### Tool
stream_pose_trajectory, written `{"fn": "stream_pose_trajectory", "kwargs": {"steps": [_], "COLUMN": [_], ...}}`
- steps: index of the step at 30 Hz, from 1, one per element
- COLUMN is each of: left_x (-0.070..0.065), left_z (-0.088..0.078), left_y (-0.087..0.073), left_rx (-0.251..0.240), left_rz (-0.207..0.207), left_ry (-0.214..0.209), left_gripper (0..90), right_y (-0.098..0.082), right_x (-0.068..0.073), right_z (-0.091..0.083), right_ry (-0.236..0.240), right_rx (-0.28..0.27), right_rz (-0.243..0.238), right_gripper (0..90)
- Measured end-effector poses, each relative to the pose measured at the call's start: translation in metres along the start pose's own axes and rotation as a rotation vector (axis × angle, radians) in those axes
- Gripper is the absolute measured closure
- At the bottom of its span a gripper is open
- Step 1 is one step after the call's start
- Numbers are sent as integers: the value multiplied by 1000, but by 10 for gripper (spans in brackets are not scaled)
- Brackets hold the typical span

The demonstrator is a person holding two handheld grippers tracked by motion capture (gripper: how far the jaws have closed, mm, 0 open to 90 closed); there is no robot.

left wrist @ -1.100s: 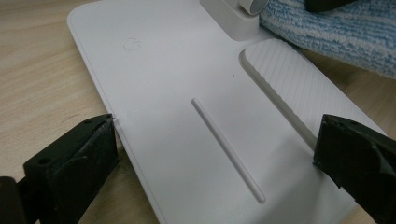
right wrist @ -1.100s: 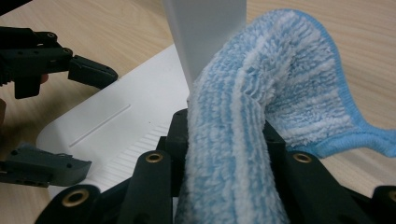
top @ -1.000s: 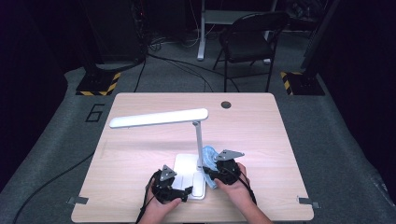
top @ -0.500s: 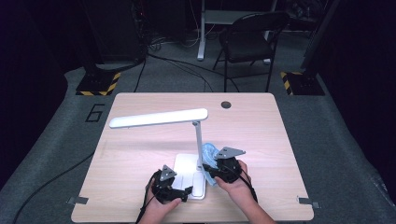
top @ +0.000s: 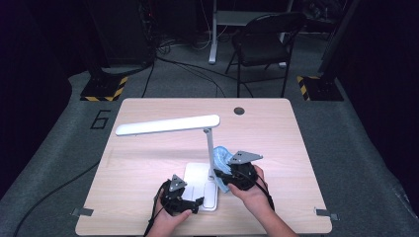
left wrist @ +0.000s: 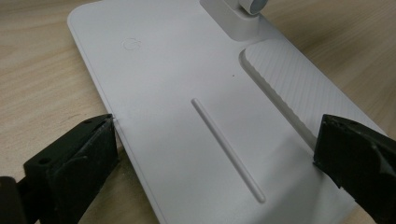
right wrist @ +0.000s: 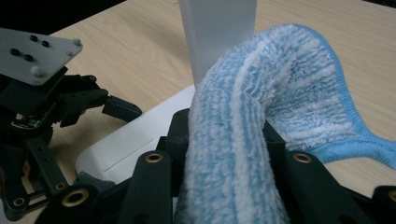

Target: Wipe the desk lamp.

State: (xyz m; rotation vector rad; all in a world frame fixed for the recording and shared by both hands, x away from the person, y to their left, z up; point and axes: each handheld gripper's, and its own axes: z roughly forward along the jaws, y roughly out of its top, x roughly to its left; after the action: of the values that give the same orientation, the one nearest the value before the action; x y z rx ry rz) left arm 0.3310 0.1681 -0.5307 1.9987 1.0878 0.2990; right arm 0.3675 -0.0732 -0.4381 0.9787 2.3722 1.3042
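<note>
In the left tongs' view we lose the lamp base (left wrist: pixel 196 93) off the bottom edge at 6 o'clock, and the post (left wrist: pixel 252 4) is cut at 12. In the right tongs' view the cloth (right wrist: pixel 261 121) covers the gap between the jaws and runs out at 6 o'clock. From the high view, the right tongs (top: pixel 228 174) hide the cloth's near part, at 3 o'clock of the base.
</note>
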Motion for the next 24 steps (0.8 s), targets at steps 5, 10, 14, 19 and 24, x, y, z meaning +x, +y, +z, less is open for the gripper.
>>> {"fn": "stream_pose_trajectory", "kwargs": {"steps": [5, 10, 14, 19, 24], "left_x": [0, 0, 0, 0, 0], "left_z": [0, 0, 0, 0, 0], "left_y": [0, 0, 0, 0, 0], "left_rx": [0, 1, 1, 2, 2], "left_rz": [0, -1, -1, -4, -4], "left_ry": [0, 0, 0, -3, -3], "left_gripper": [0, 0, 0, 0, 0], "right_y": [8, 16, 19, 24, 28], "right_x": [2, 3, 3, 3, 2], "right_z": [-6, -12, -13, -17, -20], "right_ry": [-2, -3, 0, 4, 13], "right_rx": [-12, -12, -20, -16, -22], "right_rz": [-8, -25, -28, -35, -42], "right_gripper": [657, 657, 657, 657, 657]}}
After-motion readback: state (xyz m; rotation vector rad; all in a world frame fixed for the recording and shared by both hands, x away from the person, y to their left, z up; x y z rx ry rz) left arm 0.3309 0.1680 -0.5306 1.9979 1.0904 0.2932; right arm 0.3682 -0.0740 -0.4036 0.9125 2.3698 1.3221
